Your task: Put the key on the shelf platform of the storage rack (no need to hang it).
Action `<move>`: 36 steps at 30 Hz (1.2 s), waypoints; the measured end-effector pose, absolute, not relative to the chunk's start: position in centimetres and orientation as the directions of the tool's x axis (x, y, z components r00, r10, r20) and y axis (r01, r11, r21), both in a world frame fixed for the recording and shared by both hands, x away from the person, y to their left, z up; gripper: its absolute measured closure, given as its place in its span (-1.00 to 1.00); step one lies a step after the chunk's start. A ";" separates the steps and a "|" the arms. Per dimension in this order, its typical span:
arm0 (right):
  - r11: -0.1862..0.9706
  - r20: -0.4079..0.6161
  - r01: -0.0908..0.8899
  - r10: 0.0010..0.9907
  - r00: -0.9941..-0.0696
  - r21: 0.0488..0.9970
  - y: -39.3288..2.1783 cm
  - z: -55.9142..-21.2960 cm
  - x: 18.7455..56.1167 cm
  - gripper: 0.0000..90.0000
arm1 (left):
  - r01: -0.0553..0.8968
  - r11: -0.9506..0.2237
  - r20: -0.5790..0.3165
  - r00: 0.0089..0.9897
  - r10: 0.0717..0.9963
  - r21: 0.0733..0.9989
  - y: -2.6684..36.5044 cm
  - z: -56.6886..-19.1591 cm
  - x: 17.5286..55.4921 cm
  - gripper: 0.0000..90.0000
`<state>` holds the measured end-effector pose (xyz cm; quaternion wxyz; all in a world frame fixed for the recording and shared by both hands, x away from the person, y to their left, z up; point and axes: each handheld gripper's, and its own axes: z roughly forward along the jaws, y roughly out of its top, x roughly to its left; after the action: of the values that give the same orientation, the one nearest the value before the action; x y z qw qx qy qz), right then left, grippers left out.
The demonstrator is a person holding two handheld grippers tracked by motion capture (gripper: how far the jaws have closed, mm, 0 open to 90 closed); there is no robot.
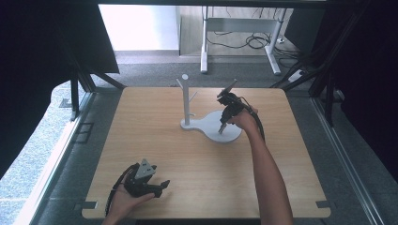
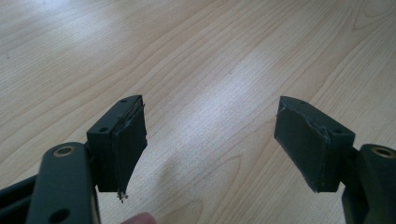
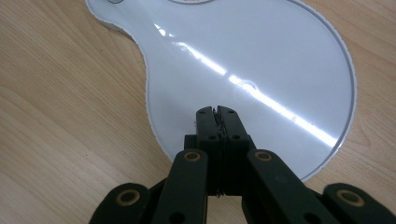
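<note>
right gripper (image 1: 221,127) has jaws pressed together with nothing between them, tips pointing down at the round lobe of the white stand base (image 3: 261,65). in the right gripper view (image 3: 217,111) the closed tips sit over the near part of that lobe; can't tell if they touch the plastic or hover just above. closed tips make a narrow poker, so my read is it's set to press or nudge the base rather than grab it. the base's smaller lobe lies beyond the tips, and the post (image 1: 186,98) with its side pegs rises from there, upright, nothing hung on it. stand sits mid-table (image 1: 141,140), forward of both hands. left gripper (image 1: 162,186) is parked near the table's near edge, well apart from the stand, low over the wood. its own view (image 2: 210,140) shows jaws spread wide, bare wood between the pads (image 2: 126,140). looks like it's idling, ready to take something later. risk as i judge it: glossy base may slide if pushed off-centre, and the tall post could tip.
</note>
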<state>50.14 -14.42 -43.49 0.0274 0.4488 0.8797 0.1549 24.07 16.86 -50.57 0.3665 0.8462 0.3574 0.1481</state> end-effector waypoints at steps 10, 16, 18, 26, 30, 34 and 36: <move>0.527 0.083 0.783 0.810 -0.581 0.332 -14.6 -44.4 50.5 0.99 | 0.495 -0.478 -0.009 0.701 0.713 0.725 16.8 -50.6 24.1 -0.44; 0.527 0.062 0.788 0.818 -0.572 0.317 -14.6 -45.2 50.9 0.99 | 0.495 -0.479 -0.009 0.702 0.712 0.725 16.8 -50.6 24.0 -0.44; 0.520 0.062 0.792 0.823 -0.565 0.319 -14.7 -45.7 51.0 0.99 | 0.495 -0.478 -0.010 0.701 0.713 0.726 16.8 -50.6 24.1 -0.44; 0.510 0.062 0.796 0.829 -0.556 0.325 -14.7 -47.6 51.5 0.97 | 0.498 -0.483 -0.006 0.701 0.713 0.720 16.9 -50.7 24.2 -0.44; 0.510 0.057 0.796 0.830 -0.555 0.325 -14.7 -47.9 51.6 0.97 | 0.499 -0.484 -0.006 0.700 0.714 0.719 16.9 -50.8 24.2 -0.44; 0.511 0.046 0.788 0.829 -0.558 0.342 -14.6 -48.3 51.6 0.87 | 0.500 -0.485 -0.004 0.700 0.714 0.717 16.9 -50.8 24.2 -0.44; 0.514 0.040 0.786 0.829 -0.558 0.343 -14.6 -48.3 51.5 0.85 | 0.500 -0.488 -0.004 0.701 0.713 0.716 16.8 -50.9 24.2 -0.44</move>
<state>51.54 -14.62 -48.29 0.0646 0.4654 0.8676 0.1630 24.21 16.84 -50.87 0.3588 0.8496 0.3571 0.1483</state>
